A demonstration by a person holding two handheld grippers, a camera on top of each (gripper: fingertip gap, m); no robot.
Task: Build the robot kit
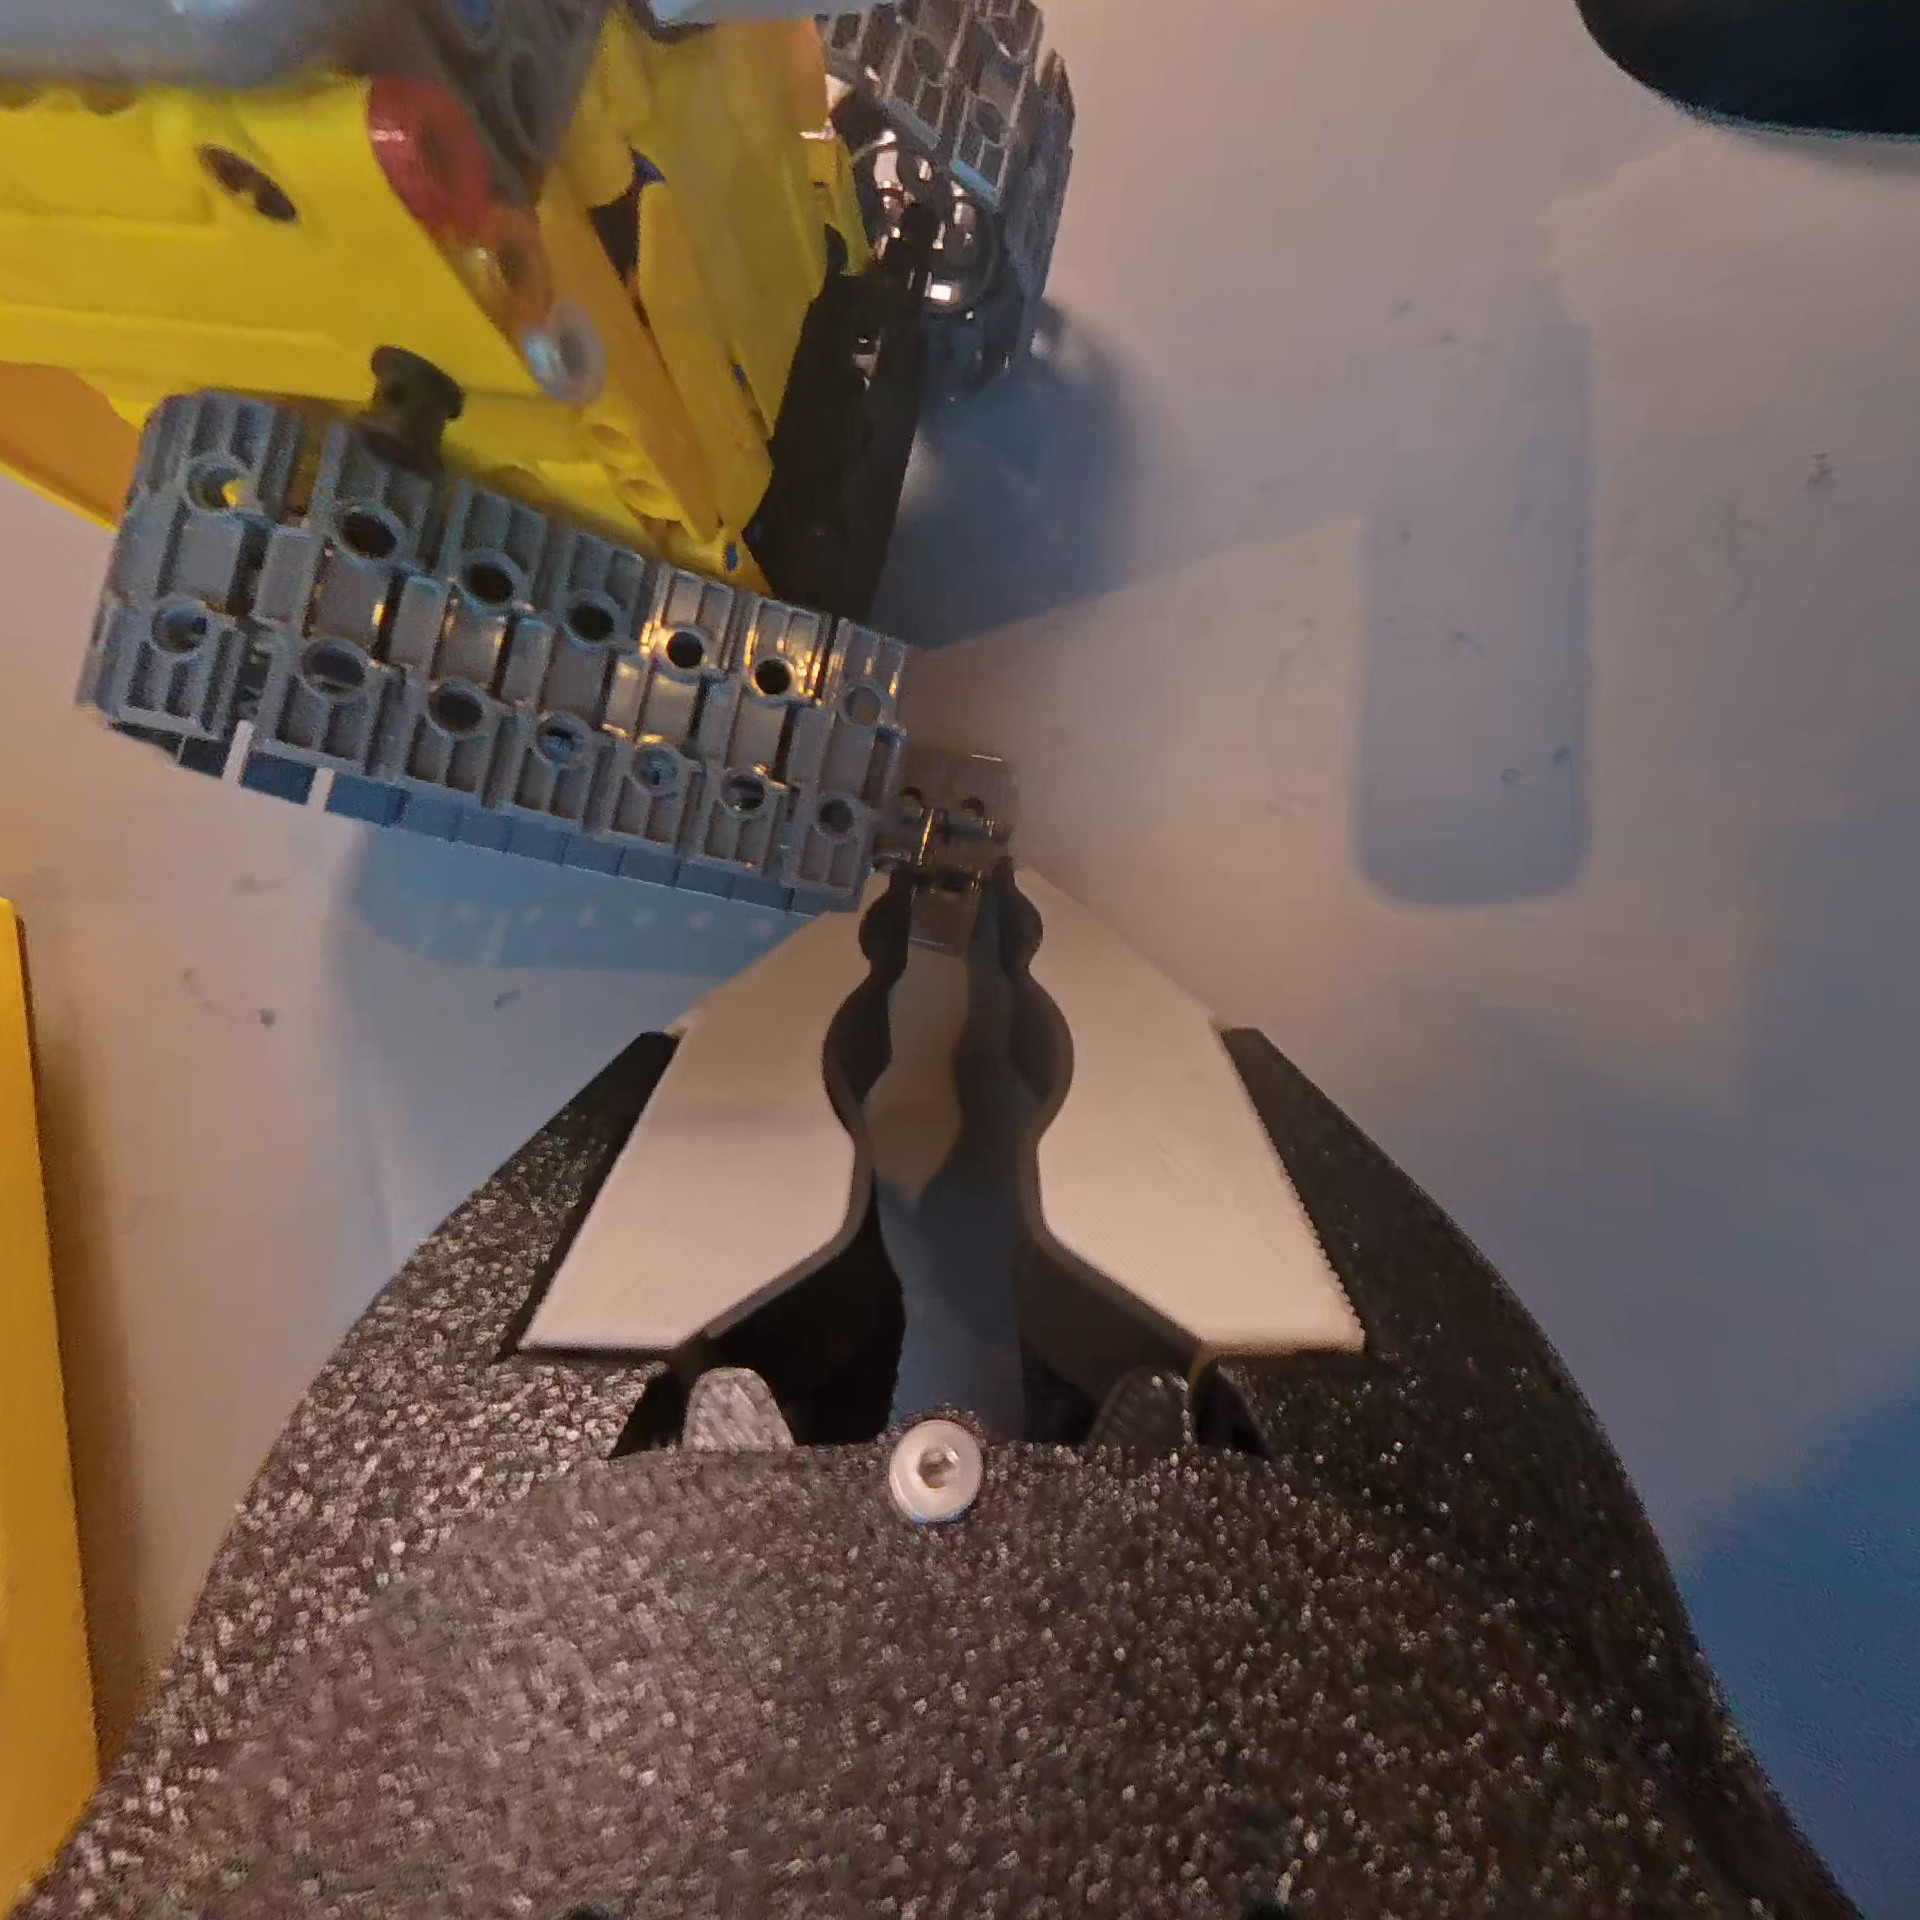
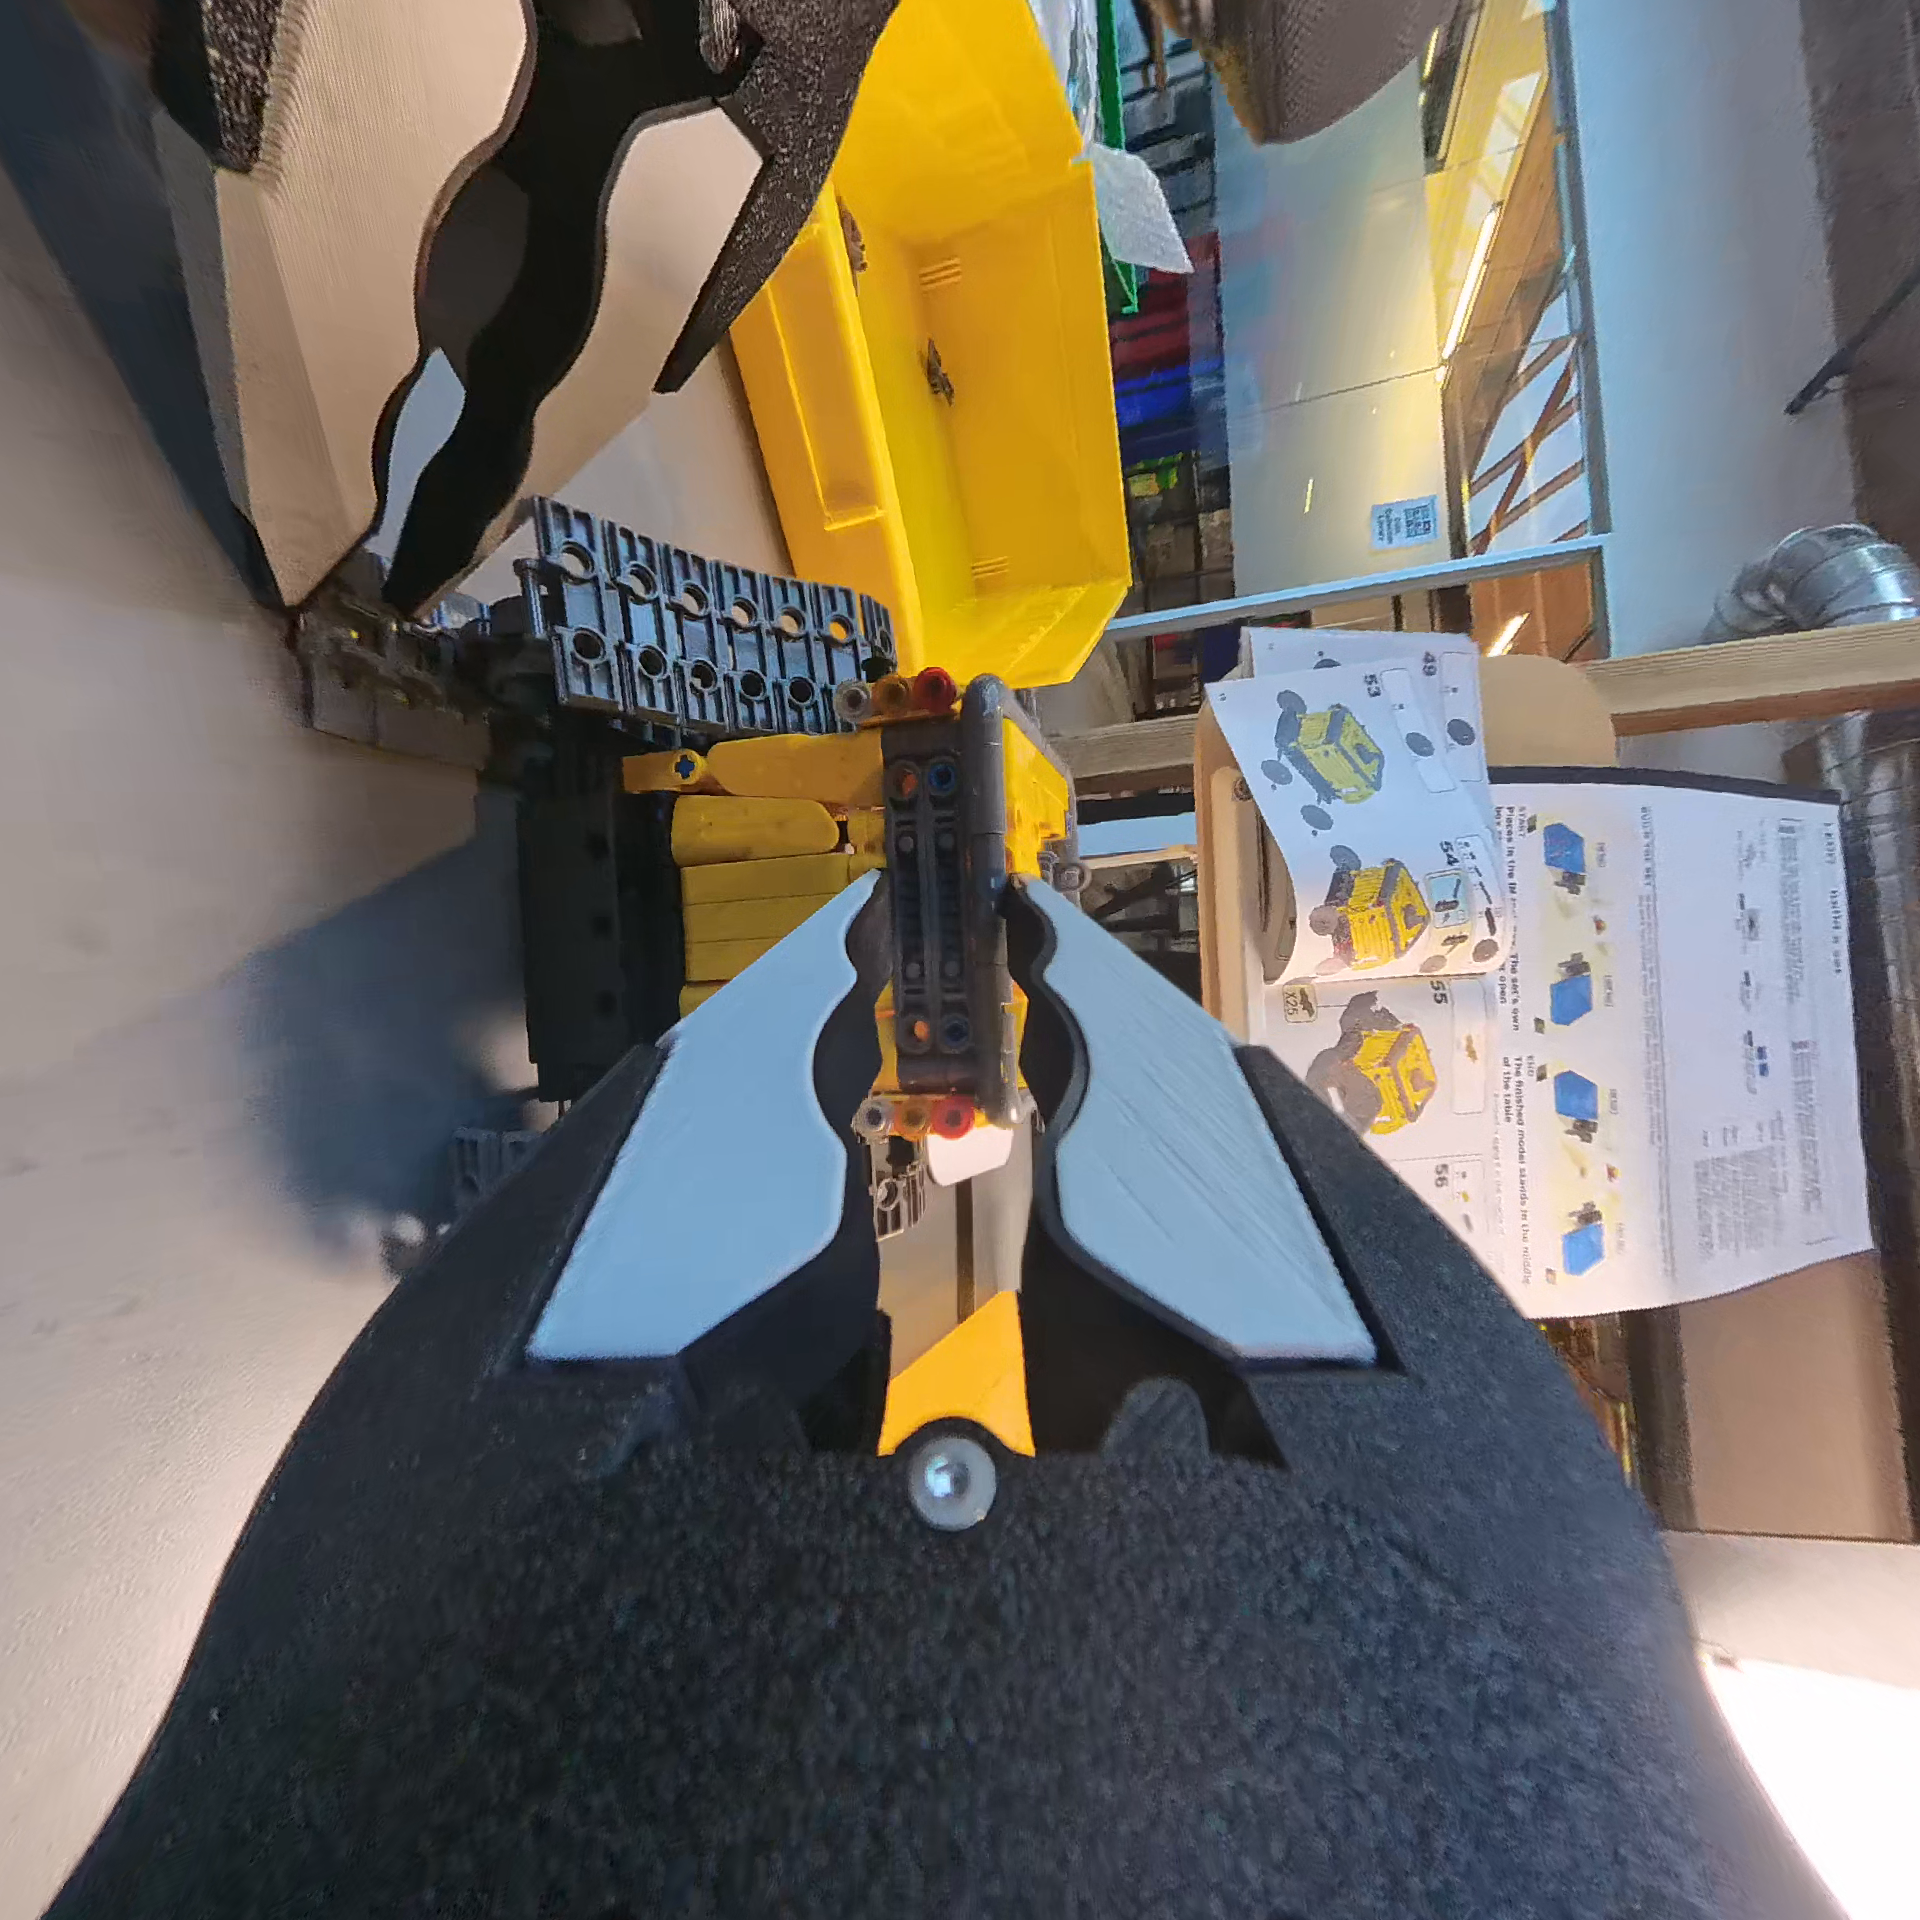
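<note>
**Both tongs clamped on a yellow tracked brick model**

The pale tabletop (image 1: 1455, 623) lies bare to the right of the model in the left wrist view, with only a dark rounded thing at the top right corner; this is the widest open room. On the other side a yellow bin (image 2: 935, 343) stands open just beside the model, hemming it in, and its edge shows at the left border of the left wrist view. Printed building sheets (image 2: 1507, 987) stand propped behind, well apart.

The yellow brick model (image 2: 769, 862) is tipped on its side, one grey track (image 1: 499, 665) facing the left camera. The right tongs (image 2: 940, 883) are closed on a dark grey beam frame (image 2: 935, 935) on the model's body, fingers pressed to both of its sides.

The left tongs (image 1: 951, 883) are pinched together on a small loose track link (image 1: 951, 821) at the end of the grey track, touching its last piece.
</note>
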